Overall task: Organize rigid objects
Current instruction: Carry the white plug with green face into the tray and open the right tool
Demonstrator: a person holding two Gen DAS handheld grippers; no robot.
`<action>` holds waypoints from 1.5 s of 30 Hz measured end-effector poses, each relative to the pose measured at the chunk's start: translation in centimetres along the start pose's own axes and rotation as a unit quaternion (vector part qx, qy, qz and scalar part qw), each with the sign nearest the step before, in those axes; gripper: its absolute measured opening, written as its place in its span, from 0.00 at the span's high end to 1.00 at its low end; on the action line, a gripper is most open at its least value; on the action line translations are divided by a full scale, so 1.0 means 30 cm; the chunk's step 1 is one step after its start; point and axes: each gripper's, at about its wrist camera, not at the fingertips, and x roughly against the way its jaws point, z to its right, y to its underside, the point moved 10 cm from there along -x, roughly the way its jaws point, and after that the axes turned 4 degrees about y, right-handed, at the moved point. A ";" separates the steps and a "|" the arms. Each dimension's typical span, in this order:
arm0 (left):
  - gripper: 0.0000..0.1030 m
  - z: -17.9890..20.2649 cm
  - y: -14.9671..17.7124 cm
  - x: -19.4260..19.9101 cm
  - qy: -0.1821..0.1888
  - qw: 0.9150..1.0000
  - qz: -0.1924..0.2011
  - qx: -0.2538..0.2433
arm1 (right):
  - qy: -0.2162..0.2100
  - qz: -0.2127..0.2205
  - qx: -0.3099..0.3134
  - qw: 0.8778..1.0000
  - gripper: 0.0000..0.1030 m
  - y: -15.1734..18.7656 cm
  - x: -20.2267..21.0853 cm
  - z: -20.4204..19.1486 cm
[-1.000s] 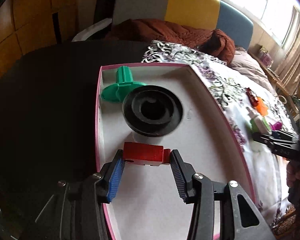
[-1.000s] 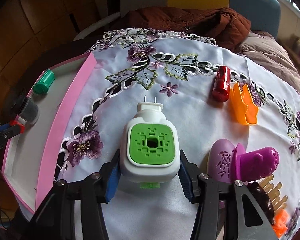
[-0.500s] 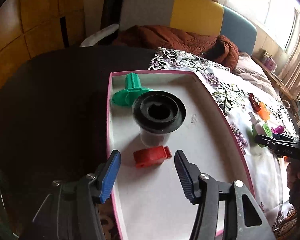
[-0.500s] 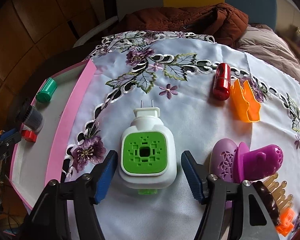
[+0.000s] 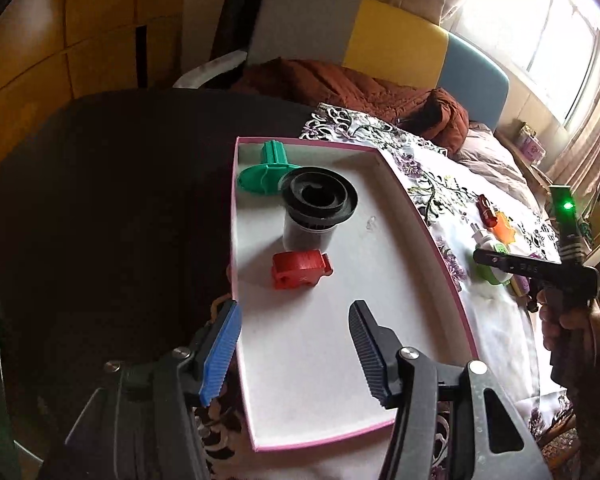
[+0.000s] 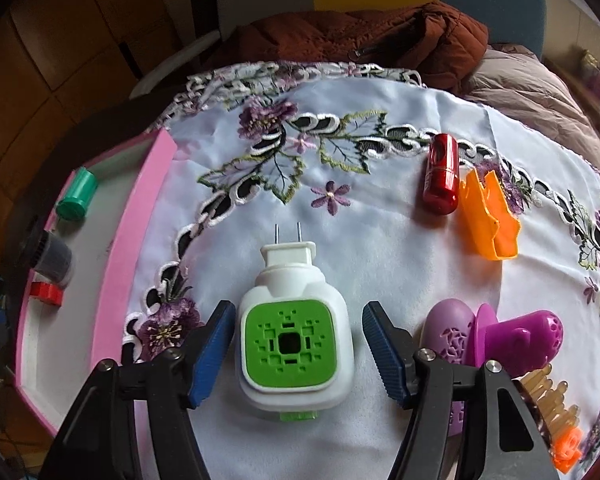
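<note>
A white plug-in device with a green grille lies on the embroidered cloth between the fingers of my right gripper. Its jaws are closing, with a narrow gap still showing on each side. My left gripper hangs open over the white floor of the pink-rimmed tray, with nothing between its fingers. Just beyond its tips a red block lies in the tray. Behind that stand a black spool and a green flanged piece.
On the cloth to the right lie a red capsule, an orange clip-like piece, two purple pieces and a brush. The tray's pink wall is at the left. A brown jacket lies beyond the cloth.
My left gripper let go of the red block, opened wide and drew back and up. My right gripper's fingers came off the plug-in's sides, spread, then narrowed a little.
</note>
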 end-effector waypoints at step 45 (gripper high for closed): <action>0.45 -0.049 0.055 0.147 -0.028 0.999 0.045 -0.001 | 0.026 0.019 -0.058 0.998 0.49 0.132 0.100 -0.077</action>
